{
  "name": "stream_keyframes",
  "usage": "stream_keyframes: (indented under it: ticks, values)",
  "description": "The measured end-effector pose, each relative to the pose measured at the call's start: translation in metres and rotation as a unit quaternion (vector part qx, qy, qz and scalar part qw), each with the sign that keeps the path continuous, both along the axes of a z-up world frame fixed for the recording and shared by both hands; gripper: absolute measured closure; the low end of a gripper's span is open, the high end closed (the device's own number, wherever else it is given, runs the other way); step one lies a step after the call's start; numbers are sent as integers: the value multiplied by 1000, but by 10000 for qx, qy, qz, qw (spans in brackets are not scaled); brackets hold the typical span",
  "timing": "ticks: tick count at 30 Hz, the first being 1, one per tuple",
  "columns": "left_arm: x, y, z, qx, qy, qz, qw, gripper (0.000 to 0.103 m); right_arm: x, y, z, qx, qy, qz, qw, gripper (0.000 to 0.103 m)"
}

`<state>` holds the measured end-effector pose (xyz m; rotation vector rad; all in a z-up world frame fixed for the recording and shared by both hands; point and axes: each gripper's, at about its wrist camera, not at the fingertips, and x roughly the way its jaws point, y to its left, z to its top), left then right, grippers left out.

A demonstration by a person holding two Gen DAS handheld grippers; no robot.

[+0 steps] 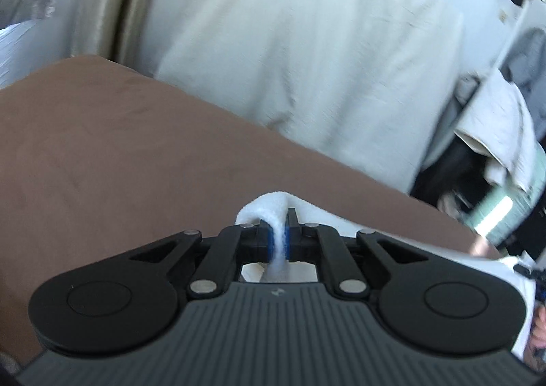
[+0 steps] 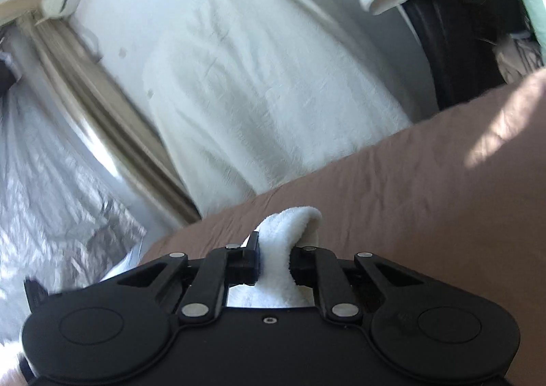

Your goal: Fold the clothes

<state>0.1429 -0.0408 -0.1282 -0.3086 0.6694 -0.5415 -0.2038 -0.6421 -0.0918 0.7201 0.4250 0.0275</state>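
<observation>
Surface: brown bedspread point(image 1: 119, 154) under both grippers, with a pale hanging sheet point(image 1: 307, 45) beyond its far edge; the background is motion-blurred.
Left gripper point(image 1: 280, 236): fingers clamped on a thin pinched fold of white terry towel point(image 1: 269, 207).
Right gripper point(image 2: 274, 260): fingers closed on a thicker fold of the same towel point(image 2: 290, 225).
Hidden: the towel's body lies under the gripper housings, so its full outline and long axis cannot be told.
Towel direction: each gripped fold stands up from the bedspread and curls over the fingertips.
Towel look: white, fluffy looped pile.
Beyond: beige curtain point(image 2: 102, 106) left of the sheet.
</observation>
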Motion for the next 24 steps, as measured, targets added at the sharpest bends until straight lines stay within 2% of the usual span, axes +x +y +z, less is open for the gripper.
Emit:
stream_keyframes:
  ticks: [1, 2, 3, 4, 5, 6, 7, 8, 10, 12, 14, 16, 18, 20, 22, 24]
  values:
    - [3, -5, -8, 108, 6, -10, 9999, 96, 8, -1, -2, 25, 123, -83, 9999, 90]
    - [8, -13, -18, 390, 140, -62, 9991, 95, 20, 3, -8, -61, 485, -134, 9987, 89]
    - [11, -20, -26, 727, 305, -106, 9968, 92, 30, 8, -15, -273, 933, -210, 9950, 86]
    - [7, -21, -28, 884, 329, -100, 9955, 91, 37, 16, -19, -496, 1269, -323, 9901, 78]
    - [3, -22, -31, 1040, 353, -95, 9939, 90, 42, 24, -22, -720, 1567, -483, 9838, 78]
    - [-3, -22, -31, 1132, 362, -114, 9928, 90, 37, 30, -19, -895, 1675, -803, 9785, 75]
    - [-12, -15, -26, 1027, 322, -213, 9940, 84, 28, 34, -15, -849, 1622, -940, 9786, 71]
    - [-21, -10, -20, 930, 309, -300, 9947, 73, 18, 37, -10, -803, 1569, -1077, 9784, 71]
    - [-36, 0, -7, 796, 447, -408, 9950, 61, -2, 44, -2, -670, 1441, -1315, 9785, 70]
    - [-50, 10, 5, 661, 584, -515, 9948, 59, -33, 54, 3, -180, 1122, -1213, 9861, 69]
    - [-68, 18, 12, 467, 834, -600, 9936, 52, -66, 68, 5, 173, 854, -1021, 9910, 63]
    - [-83, 28, 5, 452, 1245, -581, 9895, 52, -104, 89, 3, 215, 714, -1029, 9919, 51]
    - [-99, 36, -3, 543, 1613, -532, 9840, 52, -135, 101, -5, 69, 779, -1177, 9900, 50]
    - [-114, 41, -6, 597, 1801, -570, 9802, 52, -159, 108, -16, -4, 1089, -1315, 9853, 50]
    - [-130, 47, -9, 649, 1965, -620, 9764, 51, -180, 103, -28, 113, 1256, -1265, 9839, 50]
    - [-146, 49, -8, 538, 1966, -889, 9750, 45, -197, 99, -39, 362, 1293, -1293, 9825, 50]
